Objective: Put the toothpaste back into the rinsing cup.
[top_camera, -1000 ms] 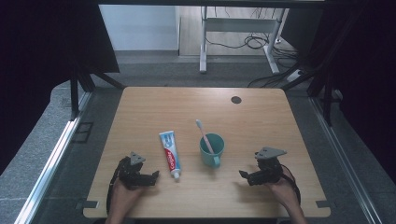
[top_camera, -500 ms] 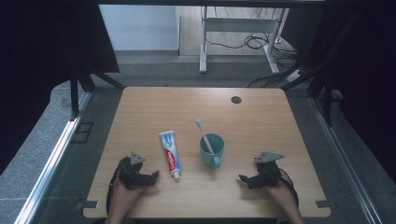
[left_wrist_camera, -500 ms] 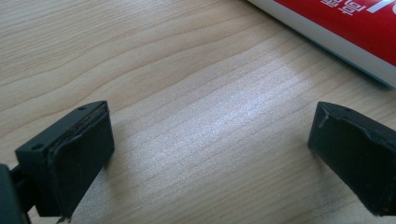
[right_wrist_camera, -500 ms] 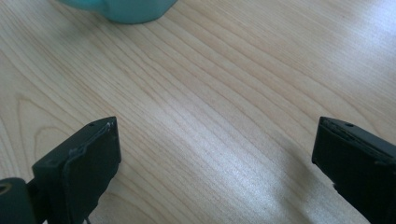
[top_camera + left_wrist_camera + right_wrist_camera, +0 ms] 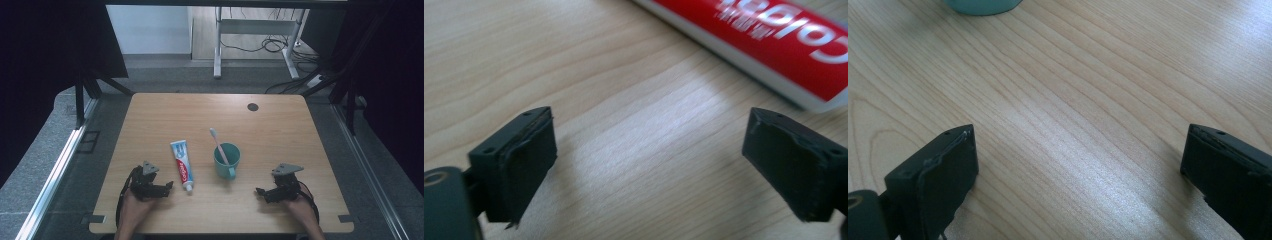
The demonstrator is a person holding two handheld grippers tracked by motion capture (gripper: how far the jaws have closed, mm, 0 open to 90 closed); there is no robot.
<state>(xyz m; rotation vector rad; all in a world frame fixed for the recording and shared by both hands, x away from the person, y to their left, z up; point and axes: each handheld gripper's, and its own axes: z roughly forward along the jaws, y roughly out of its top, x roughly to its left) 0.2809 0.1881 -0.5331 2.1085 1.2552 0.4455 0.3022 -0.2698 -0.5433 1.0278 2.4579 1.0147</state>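
A red and white toothpaste tube lies flat on the wooden table, its cap toward the front edge. Right of it stands a teal cup with a pink toothbrush leaning in it. My left gripper rests low at the front left, pointing at the tube's cap end. In the left gripper view the left gripper is open over bare wood, with the tube just beyond; its jaws have just been closing a little. My right gripper sits open at the front right, aimed toward the cup.
A small dark round hole marks the far right part of the table. Beyond the far edge stand a white desk frame and loose cables on the floor. Dark curtains hang on both sides.
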